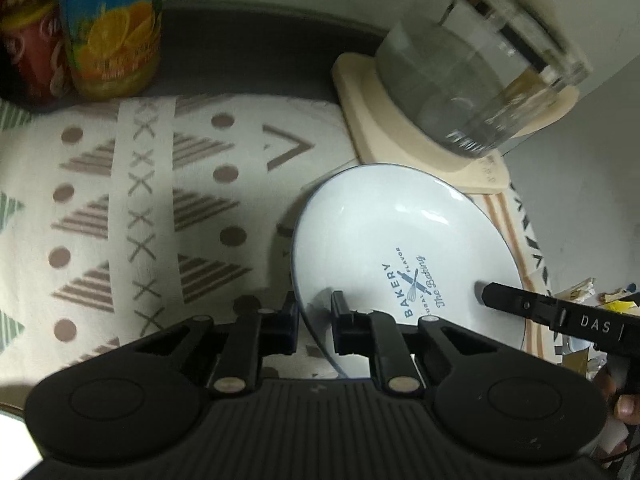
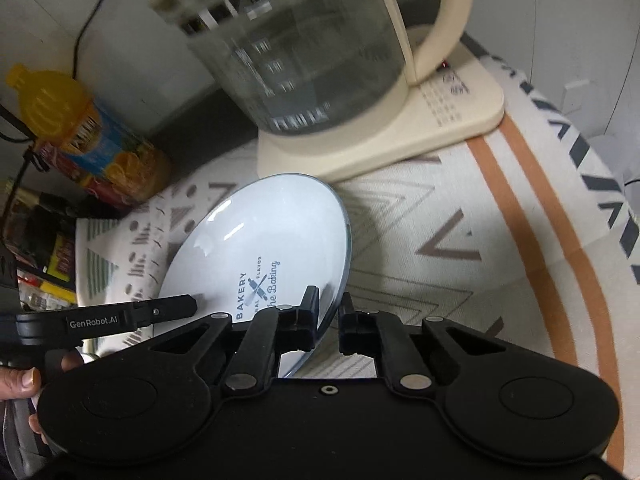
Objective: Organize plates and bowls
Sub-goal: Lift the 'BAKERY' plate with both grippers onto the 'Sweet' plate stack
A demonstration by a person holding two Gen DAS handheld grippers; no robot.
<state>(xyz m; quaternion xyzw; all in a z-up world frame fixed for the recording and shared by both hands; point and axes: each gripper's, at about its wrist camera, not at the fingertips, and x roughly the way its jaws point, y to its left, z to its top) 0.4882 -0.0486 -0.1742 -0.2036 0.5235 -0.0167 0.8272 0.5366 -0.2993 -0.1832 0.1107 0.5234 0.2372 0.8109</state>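
Observation:
A white plate (image 1: 380,220) with a thin blue rim and a blue "BAKERY" print is held tilted above the patterned cloth. My left gripper (image 1: 316,316) is shut on its near left rim, one finger on top and one beneath. In the right wrist view the same plate (image 2: 272,224) has its right rim pinched in my right gripper (image 2: 328,312). Each gripper shows in the other's view: the right one's finger (image 1: 500,296) lies on the plate's right edge, and the left one's finger (image 2: 172,308) on its left edge.
A glass kettle (image 1: 460,80) on a cream base (image 2: 400,136) stands just behind the plate. An orange drink bottle (image 1: 116,28) and a red can (image 1: 32,48) stand at the back left. The patterned cloth (image 1: 140,200) covers the table. A hand (image 2: 20,380) grips the left tool.

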